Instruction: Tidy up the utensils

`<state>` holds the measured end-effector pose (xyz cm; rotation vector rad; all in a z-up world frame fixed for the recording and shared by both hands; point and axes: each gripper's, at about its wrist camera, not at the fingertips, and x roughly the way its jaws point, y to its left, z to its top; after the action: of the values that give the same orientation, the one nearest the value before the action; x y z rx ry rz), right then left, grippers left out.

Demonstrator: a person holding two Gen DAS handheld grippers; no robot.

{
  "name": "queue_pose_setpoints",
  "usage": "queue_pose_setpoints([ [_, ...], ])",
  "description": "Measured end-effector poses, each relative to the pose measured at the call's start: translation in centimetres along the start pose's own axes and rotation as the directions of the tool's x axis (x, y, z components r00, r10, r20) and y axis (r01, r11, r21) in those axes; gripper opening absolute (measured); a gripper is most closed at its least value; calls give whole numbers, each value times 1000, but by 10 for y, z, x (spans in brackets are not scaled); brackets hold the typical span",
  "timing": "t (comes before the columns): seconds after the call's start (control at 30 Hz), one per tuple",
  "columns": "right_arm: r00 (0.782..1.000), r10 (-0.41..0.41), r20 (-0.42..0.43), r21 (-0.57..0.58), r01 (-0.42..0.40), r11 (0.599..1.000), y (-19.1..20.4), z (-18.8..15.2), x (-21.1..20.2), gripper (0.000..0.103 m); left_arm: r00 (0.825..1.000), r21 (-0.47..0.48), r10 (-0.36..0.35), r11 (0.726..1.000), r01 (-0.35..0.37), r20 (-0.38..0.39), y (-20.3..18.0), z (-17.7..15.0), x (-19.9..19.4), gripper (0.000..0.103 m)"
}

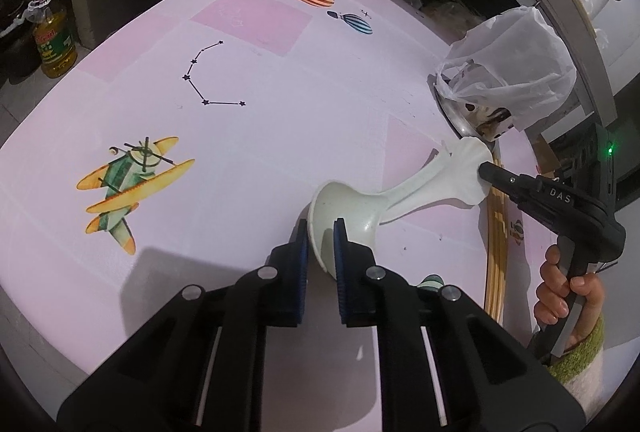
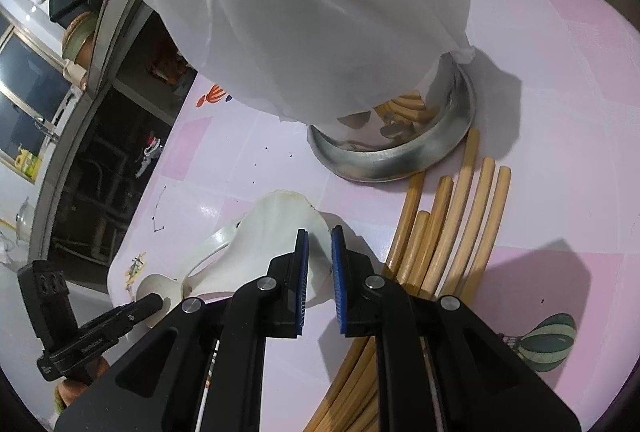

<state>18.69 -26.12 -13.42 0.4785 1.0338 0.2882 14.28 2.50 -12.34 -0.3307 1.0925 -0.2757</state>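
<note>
1. The white ladle (image 1: 360,216) lies low and centre-right in the left wrist view, its bowl toward that camera and its flared, shell-shaped handle end running up to the right. The same ladle (image 2: 256,244) shows at lower centre-left of the right wrist view.
2. The left gripper (image 1: 321,232) has its blue-padded fingers closed down on the bowl's rim, one pad inside and one outside.
3. The right gripper (image 2: 319,244) has its fingers narrowly parted around the handle's flared edge; whether they truly pinch it I cannot tell from either view.
4. My reading: the ladle is being picked up or passed between hands. The next move calls for one firm grip, the other letting go, then a carry toward the steel container (image 2: 404,148).
5. A bundle of bamboo chopsticks (image 2: 448,228) lies on the pink tabletop (image 1: 248,136), just beside the container's base and to the right of the ladle.
6. A white plastic bag (image 2: 304,0) drapes over the container, hiding its mouth and most of its contents; only yellowish shapes show at the bottom, possibly reflections.
</note>
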Motion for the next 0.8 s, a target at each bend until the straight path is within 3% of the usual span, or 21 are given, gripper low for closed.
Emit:
queue_pose_setpoints([
  [0.37, 996, 80, -25, 24, -79, 997, 6, -2, 8, 18, 1000, -1, 8, 1000, -8, 2, 0, -1, 1, 11],
  [0.47, 994, 109, -30, 35, -108, 994, 8, -3, 9, 28, 1000, 6, 12, 1000, -12, 4, 0, -2, 1, 11],
  [0.57, 995, 93, -30, 28, -93, 995, 10, -3, 11, 34, 1000, 8, 15, 1000, -15, 4, 0, -2, 1, 9],
  [0.8, 998, 56, -42, -14, -57, 998, 19, -3, 18, 34, 1000, 2, 12, 1000, -12, 4, 2, -1, 1, 8],
])
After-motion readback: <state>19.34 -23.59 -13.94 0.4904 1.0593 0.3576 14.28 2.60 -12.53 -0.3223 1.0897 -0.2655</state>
